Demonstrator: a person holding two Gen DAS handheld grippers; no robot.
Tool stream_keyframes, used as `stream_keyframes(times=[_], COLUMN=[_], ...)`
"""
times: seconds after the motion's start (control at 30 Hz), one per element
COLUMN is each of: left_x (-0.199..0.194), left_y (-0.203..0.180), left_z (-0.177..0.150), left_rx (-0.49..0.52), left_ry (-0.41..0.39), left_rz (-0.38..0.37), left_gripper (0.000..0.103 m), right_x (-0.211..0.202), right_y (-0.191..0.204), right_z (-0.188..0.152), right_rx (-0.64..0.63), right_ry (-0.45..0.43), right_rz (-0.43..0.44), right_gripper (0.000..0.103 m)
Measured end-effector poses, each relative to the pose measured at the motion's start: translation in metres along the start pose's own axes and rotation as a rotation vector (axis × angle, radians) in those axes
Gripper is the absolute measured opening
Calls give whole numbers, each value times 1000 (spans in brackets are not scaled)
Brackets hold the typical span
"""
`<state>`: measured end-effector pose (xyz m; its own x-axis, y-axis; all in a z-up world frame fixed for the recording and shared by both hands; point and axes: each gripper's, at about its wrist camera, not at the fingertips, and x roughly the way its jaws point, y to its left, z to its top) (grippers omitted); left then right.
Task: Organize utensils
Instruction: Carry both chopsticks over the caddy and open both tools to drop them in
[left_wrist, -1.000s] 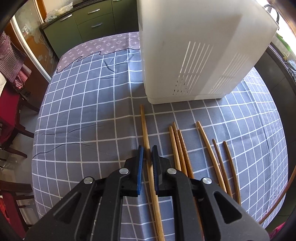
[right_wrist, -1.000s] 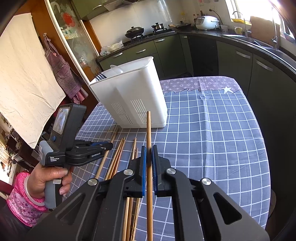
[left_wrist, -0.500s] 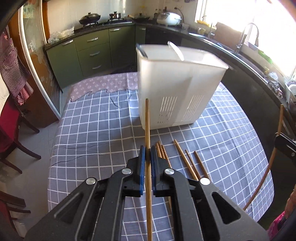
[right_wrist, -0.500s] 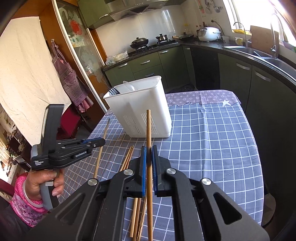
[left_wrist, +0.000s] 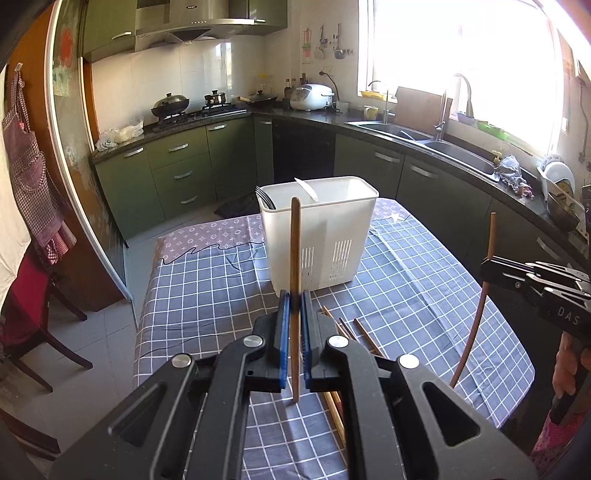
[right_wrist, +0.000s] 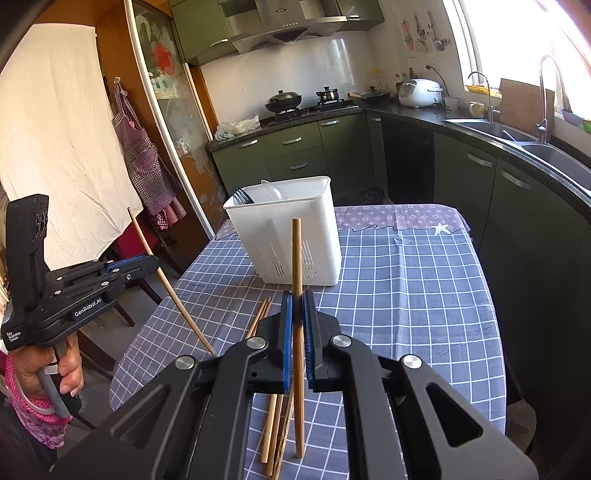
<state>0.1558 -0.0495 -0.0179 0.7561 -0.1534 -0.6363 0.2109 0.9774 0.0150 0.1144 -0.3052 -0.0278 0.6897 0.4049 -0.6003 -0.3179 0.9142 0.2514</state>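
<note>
My left gripper (left_wrist: 294, 306) is shut on a wooden chopstick (left_wrist: 295, 251) and holds it upright above the table. It also shows in the right wrist view (right_wrist: 146, 264) with its chopstick (right_wrist: 166, 288) tilted. My right gripper (right_wrist: 296, 306) is shut on another chopstick (right_wrist: 296, 266), also upright; it shows in the left wrist view (left_wrist: 487, 269) with its chopstick (left_wrist: 480, 306). A white utensil holder (left_wrist: 321, 229) (right_wrist: 291, 229) stands on the checked tablecloth beyond both, with forks and a white utensil in it. Several chopsticks (right_wrist: 273, 406) (left_wrist: 354, 332) lie on the cloth below.
The table (left_wrist: 207, 295) has a grey checked cloth. Red chairs (left_wrist: 26, 317) stand at its left. Green kitchen cabinets (left_wrist: 177, 173), a stove and a sink counter (left_wrist: 443, 144) line the room behind and to the right.
Both grippers have risen with their chopsticks, the left one lifting its chopstick off the cloth. The holder now looks farther and lower in both views.
</note>
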Motion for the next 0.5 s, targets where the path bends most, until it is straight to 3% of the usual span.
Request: stream_keyframes(times=[0.5], left_x=[-4], left_y=[3], left_z=[5], left_rx=[-10], left_ry=[-7], left_rz=[-18], left_gripper=[6], right_x=[-2], right_y=[10], right_z=[15], right_rx=[-33], right_ry=[-26], right_rz=[9], right_gripper=[7])
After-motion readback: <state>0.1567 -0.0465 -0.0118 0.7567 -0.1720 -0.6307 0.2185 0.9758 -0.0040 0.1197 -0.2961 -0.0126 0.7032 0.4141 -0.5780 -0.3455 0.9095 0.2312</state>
